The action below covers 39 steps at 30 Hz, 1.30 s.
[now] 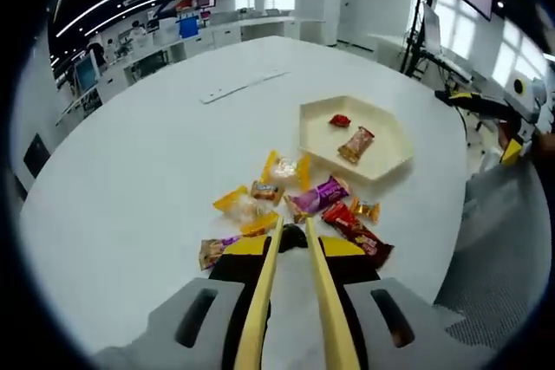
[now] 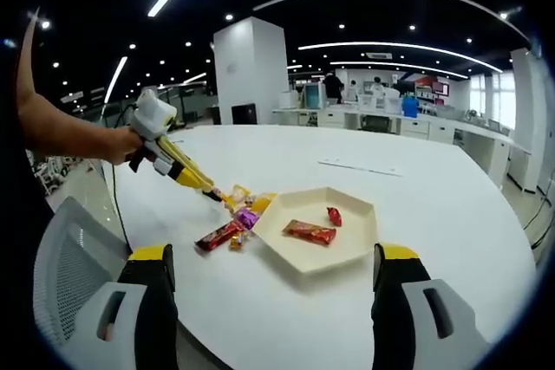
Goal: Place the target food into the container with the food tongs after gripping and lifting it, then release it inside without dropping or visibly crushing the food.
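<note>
The risk from here is a poor pick: the wrapped snacks lie crowded in a heap on the white tabletop (image 1: 130, 179), so the tongs (image 1: 290, 240) could catch two wrappers at once, or nip only a slippery foil edge that slides out on the way to the tray (image 1: 381, 166).

The left gripper (image 1: 290, 301) has its fingers pressed in on the yellow tongs, whose tips stand slightly apart, holding nothing, at the near edge of the heap. The purple-wrapped candy (image 1: 319, 195) lies just past the tips, the red packet (image 1: 355, 227) just to their right. Which one is the target I cannot tell.

The hexagonal tray sits just beyond the heap and already holds a brown snack (image 1: 356, 145) and a small red candy (image 1: 340, 120).

The right gripper (image 2: 273, 301) hangs back over the near edge, fingers spread wide and empty.
</note>
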Motion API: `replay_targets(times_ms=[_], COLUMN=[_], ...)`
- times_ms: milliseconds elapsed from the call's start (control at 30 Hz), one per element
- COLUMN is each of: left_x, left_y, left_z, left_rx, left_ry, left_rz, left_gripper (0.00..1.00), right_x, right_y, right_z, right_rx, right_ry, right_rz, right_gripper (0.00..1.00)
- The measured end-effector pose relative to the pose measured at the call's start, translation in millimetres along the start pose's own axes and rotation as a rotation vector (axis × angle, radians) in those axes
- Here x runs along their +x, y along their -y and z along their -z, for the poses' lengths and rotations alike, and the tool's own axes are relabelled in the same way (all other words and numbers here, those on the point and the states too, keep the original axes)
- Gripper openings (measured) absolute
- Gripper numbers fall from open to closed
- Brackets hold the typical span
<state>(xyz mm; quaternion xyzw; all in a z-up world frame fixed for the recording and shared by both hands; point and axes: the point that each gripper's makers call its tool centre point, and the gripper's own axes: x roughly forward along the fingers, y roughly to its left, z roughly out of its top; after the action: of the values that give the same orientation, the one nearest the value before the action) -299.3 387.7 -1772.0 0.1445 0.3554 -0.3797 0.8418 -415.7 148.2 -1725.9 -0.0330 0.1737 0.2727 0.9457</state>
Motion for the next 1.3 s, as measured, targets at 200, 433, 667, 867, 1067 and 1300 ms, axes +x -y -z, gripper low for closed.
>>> replay_targets(times_ms=[200, 433, 667, 867, 1067, 1300], left_x=[-2, -3, -4, -4, 6, 31], left_y=[3.6, 16.7, 11.2, 18.8, 34.8, 62.0], left_z=[-11.4, -19.0, -30.4, -54.6, -82.1, -110.6], left_rx=[0.031, 0.072, 0.067, 0.070, 0.098, 0.130], left_ry=[0.027, 0.043, 0.080, 0.133, 0.173, 0.191], left_rz=[0.039, 0.099, 0.093, 0.116, 0.156, 0.214], left_gripper=[0.17, 0.16, 0.16, 0.16, 0.16, 0.16], right_x=[0, 1, 0, 0, 0, -1], right_y=[1, -2, 1, 1, 1, 3], right_z=[-0.8, -1.3, -2.1, -2.0, -1.3, -1.0], right_rx=[0.002, -0.003, 0.012, 0.016, 0.014, 0.018], right_ry=[0.005, 0.005, 0.014, 0.011, 0.007, 0.009], right_rz=[0.002, -0.008, 0.001, 0.003, 0.006, 0.013], right_gripper=[0.94, 0.95, 0.95, 0.95, 0.95, 0.95])
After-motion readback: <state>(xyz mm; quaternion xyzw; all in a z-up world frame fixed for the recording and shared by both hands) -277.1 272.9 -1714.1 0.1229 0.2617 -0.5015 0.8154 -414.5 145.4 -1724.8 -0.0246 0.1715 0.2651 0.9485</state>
